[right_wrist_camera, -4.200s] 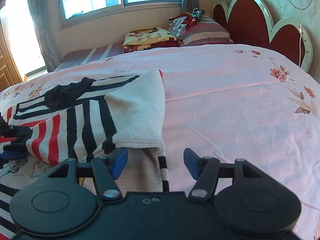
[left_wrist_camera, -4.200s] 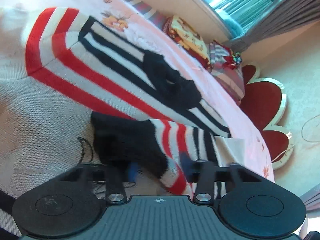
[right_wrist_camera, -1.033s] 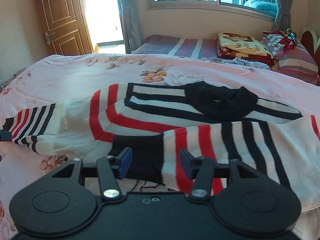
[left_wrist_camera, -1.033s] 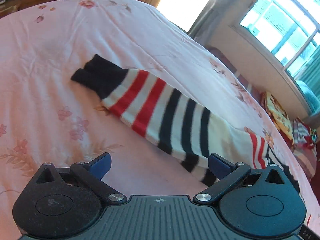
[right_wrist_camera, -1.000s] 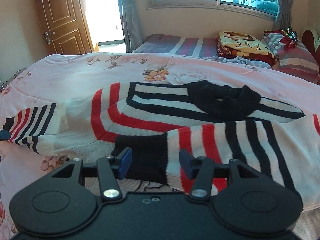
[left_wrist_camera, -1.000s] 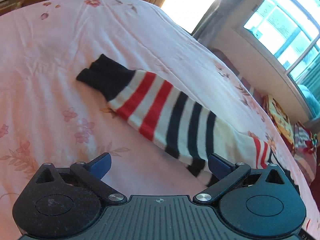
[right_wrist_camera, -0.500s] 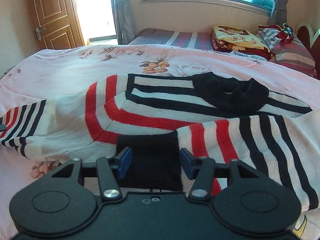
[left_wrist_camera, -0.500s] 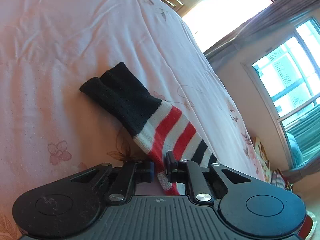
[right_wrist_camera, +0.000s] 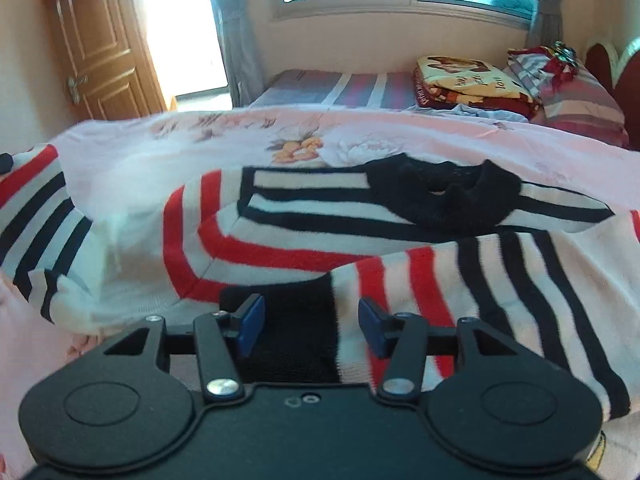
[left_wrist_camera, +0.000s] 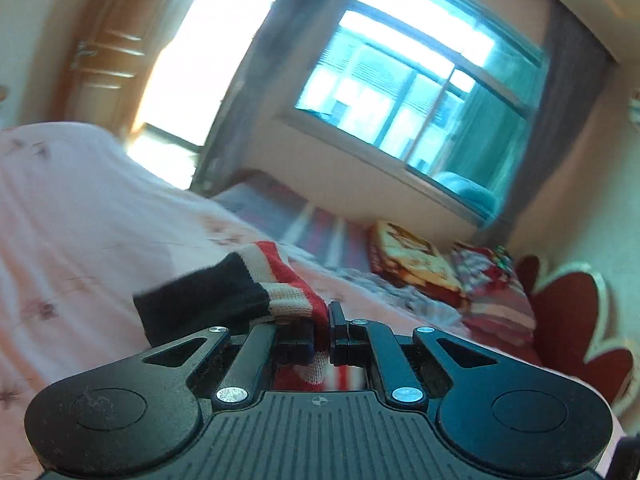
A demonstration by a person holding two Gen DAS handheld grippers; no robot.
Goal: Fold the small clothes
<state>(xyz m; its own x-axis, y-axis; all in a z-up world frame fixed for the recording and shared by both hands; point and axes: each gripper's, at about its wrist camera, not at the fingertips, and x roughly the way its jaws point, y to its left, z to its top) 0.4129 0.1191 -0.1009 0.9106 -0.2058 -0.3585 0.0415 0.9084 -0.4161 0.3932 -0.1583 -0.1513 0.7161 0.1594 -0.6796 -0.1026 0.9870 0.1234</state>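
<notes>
Between my left gripper's (left_wrist_camera: 329,334) clenched fingers I have the sweater's sleeve (left_wrist_camera: 280,292), pinched just behind its black cuff. Right gripper (right_wrist_camera: 311,322) hangs released, fingers straddling the other cuff (right_wrist_camera: 288,320). Beyond them the sweater (right_wrist_camera: 320,216) sprawls on the bed (right_wrist_camera: 168,148) (soft, light knit, I judge; it sags, so grip near cuffs).

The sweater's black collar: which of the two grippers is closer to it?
Right. The right gripper hangs open over the folded sleeve's cuff, just short of the black collar. The left gripper pinches the other sleeve, well off to the side.
</notes>
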